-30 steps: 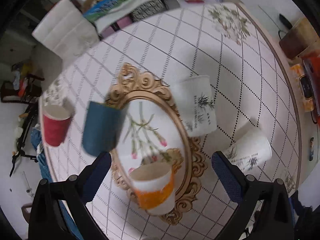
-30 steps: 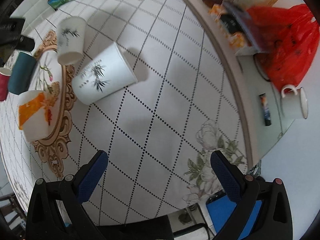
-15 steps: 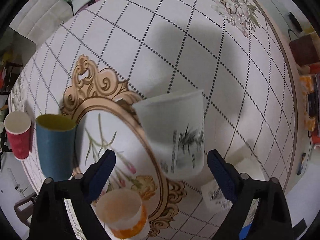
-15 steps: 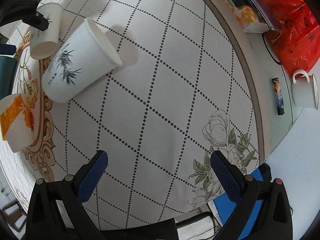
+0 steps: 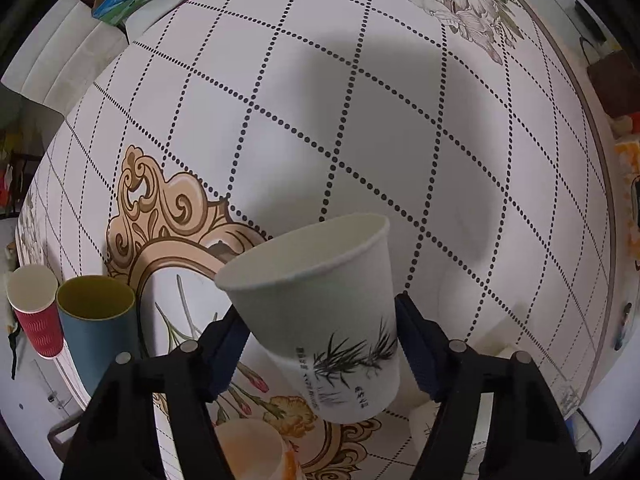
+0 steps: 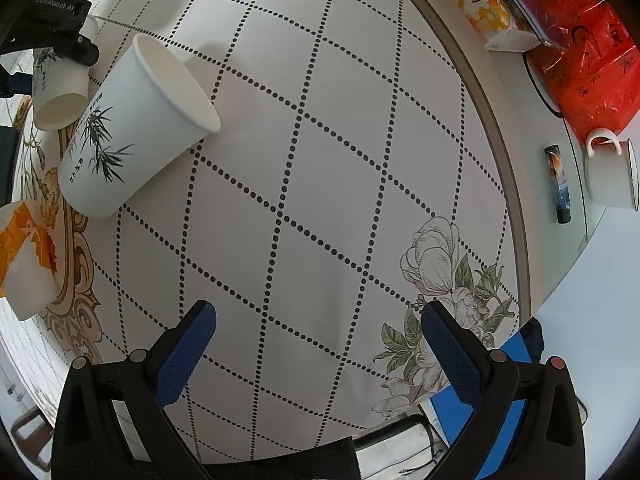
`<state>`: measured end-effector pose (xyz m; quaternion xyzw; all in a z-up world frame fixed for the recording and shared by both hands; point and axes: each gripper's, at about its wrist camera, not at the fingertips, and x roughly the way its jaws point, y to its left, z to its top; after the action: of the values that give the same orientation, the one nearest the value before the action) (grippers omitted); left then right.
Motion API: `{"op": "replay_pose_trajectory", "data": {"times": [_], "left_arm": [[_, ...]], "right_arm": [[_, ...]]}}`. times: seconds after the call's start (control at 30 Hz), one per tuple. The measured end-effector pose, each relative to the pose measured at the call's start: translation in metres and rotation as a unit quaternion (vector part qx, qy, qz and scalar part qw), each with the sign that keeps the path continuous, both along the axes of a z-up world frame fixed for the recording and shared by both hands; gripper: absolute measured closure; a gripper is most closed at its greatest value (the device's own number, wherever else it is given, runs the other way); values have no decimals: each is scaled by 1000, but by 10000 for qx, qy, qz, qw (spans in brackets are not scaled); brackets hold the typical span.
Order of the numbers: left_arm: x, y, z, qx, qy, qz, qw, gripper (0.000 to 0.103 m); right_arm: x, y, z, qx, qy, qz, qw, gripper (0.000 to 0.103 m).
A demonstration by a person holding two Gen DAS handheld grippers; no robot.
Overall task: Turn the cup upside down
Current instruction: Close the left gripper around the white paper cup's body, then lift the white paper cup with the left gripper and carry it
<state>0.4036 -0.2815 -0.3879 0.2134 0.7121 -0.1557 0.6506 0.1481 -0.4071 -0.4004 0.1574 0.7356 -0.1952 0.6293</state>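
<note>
A white paper cup with a bamboo print (image 5: 320,320) stands upright between the blue pads of my left gripper (image 5: 318,344), which press its sides low on the wall. In the right wrist view the same cup (image 6: 60,88) shows at the far left with the left gripper on it. A second bamboo-print cup (image 6: 132,128) stands upright near it on the tablecloth. My right gripper (image 6: 316,344) is open and empty, above the cloth near the table's front edge.
An orange and white cup (image 5: 256,452), a blue cup (image 5: 98,328) and a red cup (image 5: 34,316) stand around the ornate printed frame (image 5: 160,208). A red bag (image 6: 576,48), an enamel mug (image 6: 612,176) and a lighter (image 6: 558,184) lie beyond the table edge.
My left gripper moved forward around the bamboo cup and its pads closed in on the cup's sides. The right gripper shifted slightly and stays open.
</note>
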Motion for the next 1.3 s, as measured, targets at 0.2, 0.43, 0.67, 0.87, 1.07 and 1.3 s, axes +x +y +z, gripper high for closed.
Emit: {"op": "replay_pose_trajectory", "data": {"times": [0.2,0.43,0.67,0.87,1.07,1.3], "left_arm": [[1,-3,-5,-17,-136,-91,9999,36],[2,-1,12,-130,-234,-72,9996,37],[-2,1,51,-375,-266,70,9989,37],[-31,20,94,-736,-127,298,9968,37],[-89,59,123,-895,-59,498,9947,37],[-155,93,112,-810,152,903,9925,37]], "right_arm": [[7,4,-2,-29,7,-42,10000,0],[3,10,12,-75,-7,-93,9999,0],[-9,12,30,-92,-114,-130,9998,0],[-20,16,48,-78,-271,-23,9996,0],[-36,30,62,26,-413,288,9987,0],[-48,53,63,171,-450,851,9952,0]]}}
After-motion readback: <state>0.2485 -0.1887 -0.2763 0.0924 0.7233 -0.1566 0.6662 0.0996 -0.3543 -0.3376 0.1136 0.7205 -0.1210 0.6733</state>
